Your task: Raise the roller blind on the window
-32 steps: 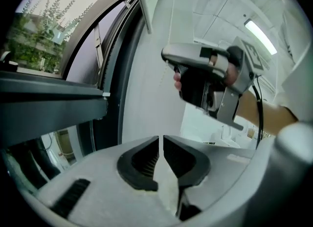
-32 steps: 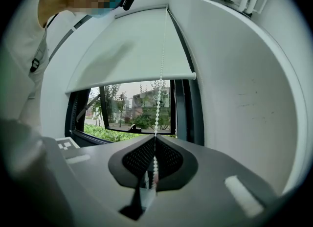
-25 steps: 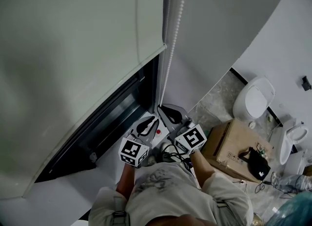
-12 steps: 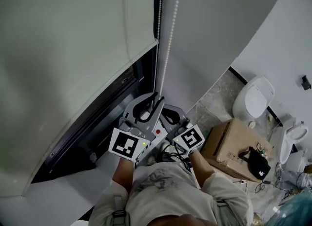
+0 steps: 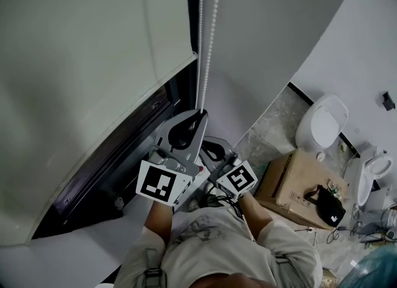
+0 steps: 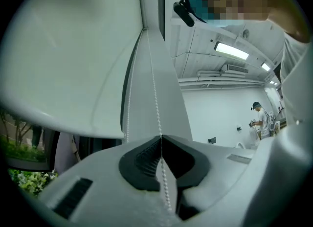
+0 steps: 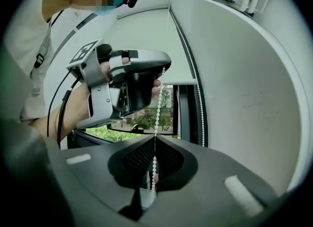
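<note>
The white roller blind (image 5: 93,63) covers most of the window, with a dark gap below its bottom edge. A white bead chain (image 5: 201,45) hangs in two strands beside it. My left gripper (image 5: 202,114) is raised and shut on one strand (image 6: 154,89). Its jaws have just been closing, and the beads now run between the black pads (image 6: 142,157). Just below it, my right gripper (image 5: 211,147) is shut on the same strand (image 7: 157,108). The right gripper view shows the left gripper (image 7: 163,69) directly above. The other strand (image 7: 199,108) hangs free.
Trees show through the uncovered strip of window (image 7: 142,121). A grey wall (image 5: 267,45) stands right of the chain. On the floor at the right are a toilet (image 5: 322,125) and a cardboard box (image 5: 291,184) with a black item (image 5: 325,209) on it. A person (image 6: 258,118) stands far off.
My left gripper has risen along the chain from beside the right gripper to above it, and its jaws have come together on the beads. The right gripper has stayed in place.
</note>
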Demonstrator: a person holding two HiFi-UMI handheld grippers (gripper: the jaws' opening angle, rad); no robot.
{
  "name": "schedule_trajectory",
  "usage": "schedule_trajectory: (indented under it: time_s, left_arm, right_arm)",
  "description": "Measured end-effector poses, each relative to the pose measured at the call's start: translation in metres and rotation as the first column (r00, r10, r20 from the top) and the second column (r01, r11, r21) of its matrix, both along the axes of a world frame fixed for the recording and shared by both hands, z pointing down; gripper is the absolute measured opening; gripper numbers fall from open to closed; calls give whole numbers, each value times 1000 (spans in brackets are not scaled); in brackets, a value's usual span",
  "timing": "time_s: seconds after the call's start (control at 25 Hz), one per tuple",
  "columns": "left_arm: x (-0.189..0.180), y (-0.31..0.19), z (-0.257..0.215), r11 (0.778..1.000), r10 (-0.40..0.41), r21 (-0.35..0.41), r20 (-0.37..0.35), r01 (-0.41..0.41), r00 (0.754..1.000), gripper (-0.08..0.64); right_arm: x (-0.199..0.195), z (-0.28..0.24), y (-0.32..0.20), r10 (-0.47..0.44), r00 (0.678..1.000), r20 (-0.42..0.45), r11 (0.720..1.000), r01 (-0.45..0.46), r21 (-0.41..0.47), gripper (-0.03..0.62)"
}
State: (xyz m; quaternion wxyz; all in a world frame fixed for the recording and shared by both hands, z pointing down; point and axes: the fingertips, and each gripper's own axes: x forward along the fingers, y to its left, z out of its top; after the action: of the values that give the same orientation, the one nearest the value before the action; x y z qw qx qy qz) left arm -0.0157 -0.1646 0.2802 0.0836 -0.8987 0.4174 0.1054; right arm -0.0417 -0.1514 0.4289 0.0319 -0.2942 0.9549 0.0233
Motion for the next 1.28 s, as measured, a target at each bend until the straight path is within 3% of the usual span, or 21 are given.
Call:
schedule_trajectory:
  time_s: [0.2, 0.44, 0.64, 0.84, 1.28]
  left_arm:
    - [3, -1, 13, 1000, -30, -2, 51, 31, 998, 14]
    - [-1, -1, 39, 998, -25, -60, 50, 28, 998, 13]
    - [-3, 1, 76, 987, -14, -158, 96, 29, 995, 12]
    - [-3, 3, 101, 978, -9, -206, 95, 28, 995, 12]
    - [-7, 8, 140, 962, -16, -270, 100, 42, 995, 12]
  right_arm:
    - [0, 10, -1, -3, 1000, -15, 1000, 3, 11, 11]
    - [2, 39, 1, 15, 998, -64, 998, -19, -63, 11]
    - [1, 63, 3, 7, 996, -88, 996, -14, -83, 11]
    - [1, 87, 5, 15, 994, -107, 989, -30, -147, 11]
    - [0, 127, 15, -5, 988, -155, 980, -26, -197, 12]
